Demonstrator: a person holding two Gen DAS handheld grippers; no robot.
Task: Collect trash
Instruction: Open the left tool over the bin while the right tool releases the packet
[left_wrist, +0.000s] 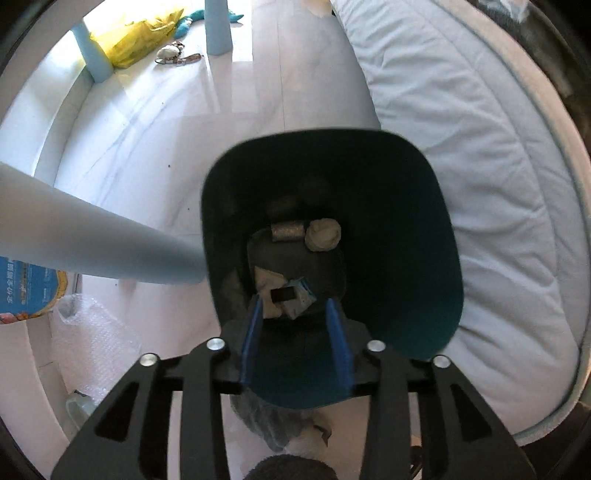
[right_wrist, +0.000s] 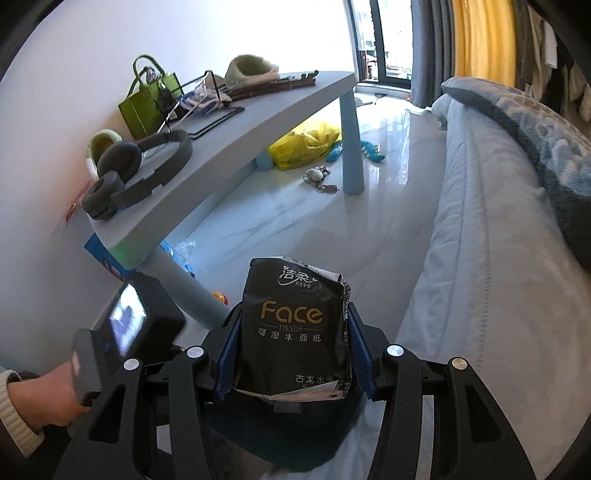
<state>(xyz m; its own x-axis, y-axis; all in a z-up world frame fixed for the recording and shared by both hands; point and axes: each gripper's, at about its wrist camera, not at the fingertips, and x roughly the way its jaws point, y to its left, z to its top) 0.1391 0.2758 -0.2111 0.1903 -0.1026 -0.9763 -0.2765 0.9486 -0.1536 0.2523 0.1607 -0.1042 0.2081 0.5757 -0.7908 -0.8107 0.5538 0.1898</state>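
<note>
I am looking across a grey-blue surface (right_wrist: 236, 147) running from the left to the upper middle of the right wrist frame, carrying headphones (right_wrist: 136, 173), a green bag (right_wrist: 147, 99) and a slipper (right_wrist: 251, 68) along the white wall. Pale glossy floor (right_wrist: 295, 229) is lying open between its legs and the bed (right_wrist: 491, 236) filling the right side, a narrow lane leading to the window at top centre. My right claw (right_wrist: 295, 350) is clamping a black tissue pack (right_wrist: 291, 325), low centre. In the left wrist frame my left claw (left_wrist: 295, 332) is standing apart, empty, pointing down into the dark bin (left_wrist: 388, 229) at centre, where wrappers (left_wrist: 291, 295) and a wad (left_wrist: 323, 234) are lying. The bin's rim is sitting just beside the bed edge and a surface leg (left_wrist: 92, 240).
</note>
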